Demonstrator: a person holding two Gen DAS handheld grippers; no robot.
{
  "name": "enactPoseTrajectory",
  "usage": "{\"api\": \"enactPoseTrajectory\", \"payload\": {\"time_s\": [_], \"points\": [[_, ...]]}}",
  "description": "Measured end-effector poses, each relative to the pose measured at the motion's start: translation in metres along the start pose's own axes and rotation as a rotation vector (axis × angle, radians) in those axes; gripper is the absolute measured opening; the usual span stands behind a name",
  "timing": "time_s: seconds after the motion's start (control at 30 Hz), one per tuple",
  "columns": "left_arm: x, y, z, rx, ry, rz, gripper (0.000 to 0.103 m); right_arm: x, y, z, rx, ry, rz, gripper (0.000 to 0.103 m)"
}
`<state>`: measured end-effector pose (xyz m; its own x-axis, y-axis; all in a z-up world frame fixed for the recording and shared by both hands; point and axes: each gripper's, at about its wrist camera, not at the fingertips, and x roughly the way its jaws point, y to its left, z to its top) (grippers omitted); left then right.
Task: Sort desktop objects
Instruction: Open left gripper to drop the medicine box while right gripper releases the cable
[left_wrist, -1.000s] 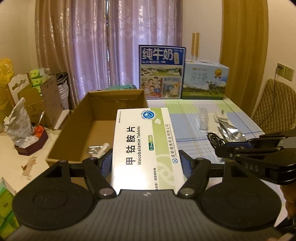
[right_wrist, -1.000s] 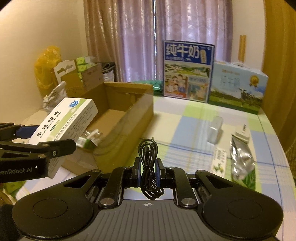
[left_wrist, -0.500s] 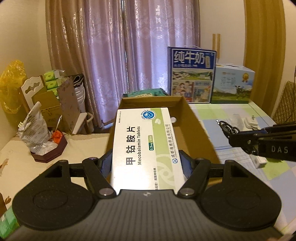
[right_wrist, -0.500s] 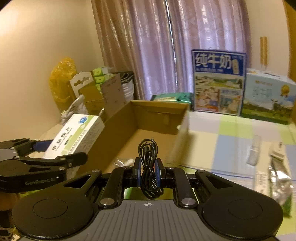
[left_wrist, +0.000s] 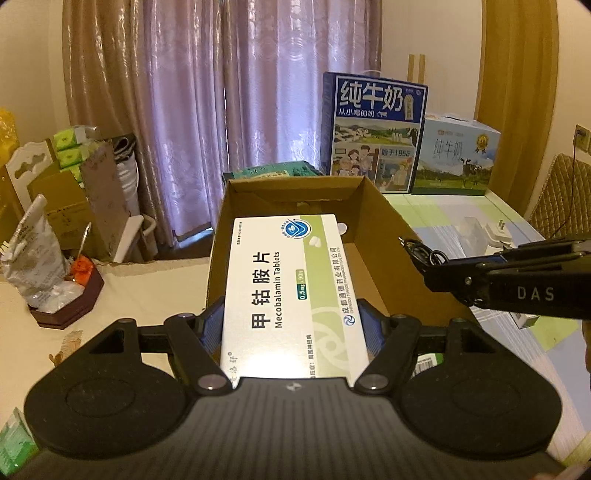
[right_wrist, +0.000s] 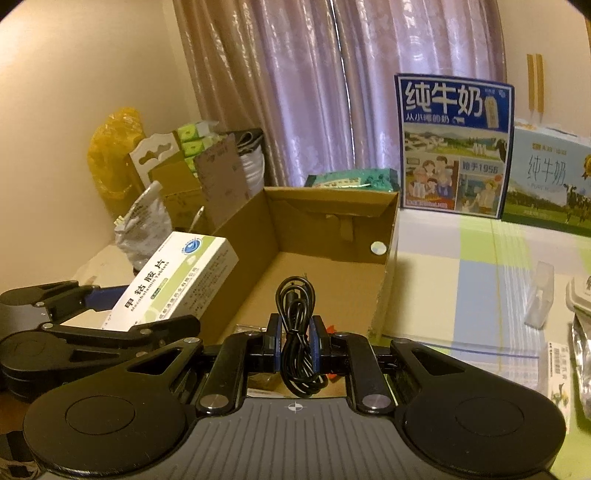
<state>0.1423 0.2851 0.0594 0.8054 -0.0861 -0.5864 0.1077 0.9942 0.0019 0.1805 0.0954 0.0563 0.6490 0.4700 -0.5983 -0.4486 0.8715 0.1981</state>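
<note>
My left gripper (left_wrist: 291, 325) is shut on a white and green tablet box (left_wrist: 291, 291), which it holds flat above the near end of the open cardboard box (left_wrist: 384, 236). The right wrist view shows that tablet box (right_wrist: 177, 284) at the carton's left wall, in the left gripper (right_wrist: 122, 325). A coiled black cable (right_wrist: 297, 332) is clamped in my right gripper (right_wrist: 295, 345), over the cardboard box (right_wrist: 332, 221) near its front. From the left wrist view, the right gripper (left_wrist: 424, 258) with the cable (left_wrist: 421, 251) reaches in over the carton's right wall.
Two milk cartons (right_wrist: 454, 144) stand at the back of the checked table (right_wrist: 461, 266). A clear plastic case (right_wrist: 541, 291), a foil pouch (right_wrist: 583, 354) and a white charger (left_wrist: 498, 232) lie right of the carton. Bags and boxes (left_wrist: 48, 236) crowd the left side.
Both grippers have swung left and come over the cardboard box, which now lies straight ahead. The tablet box and the cable stay clamped as before.
</note>
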Motion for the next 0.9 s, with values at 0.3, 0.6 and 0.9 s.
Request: {"api": "enactPoseTrajectory", "payload": {"time_s": [0.3, 0.6, 0.9], "points": [[0.011, 0.001, -0.001, -0.001, -0.007, -0.022, 0.071, 0.014, 0.000, -0.002, 0.014, 0.010, -0.009, 0.012], [-0.007, 0.003, -0.010, -0.042, -0.029, 0.003, 0.071, 0.007, -0.007, 0.003, 0.044, -0.031, 0.009, 0.031], [-0.034, -0.008, -0.011, -0.072, -0.062, 0.037, 0.071, -0.037, -0.039, -0.014, 0.133, -0.083, -0.035, 0.050]]}}
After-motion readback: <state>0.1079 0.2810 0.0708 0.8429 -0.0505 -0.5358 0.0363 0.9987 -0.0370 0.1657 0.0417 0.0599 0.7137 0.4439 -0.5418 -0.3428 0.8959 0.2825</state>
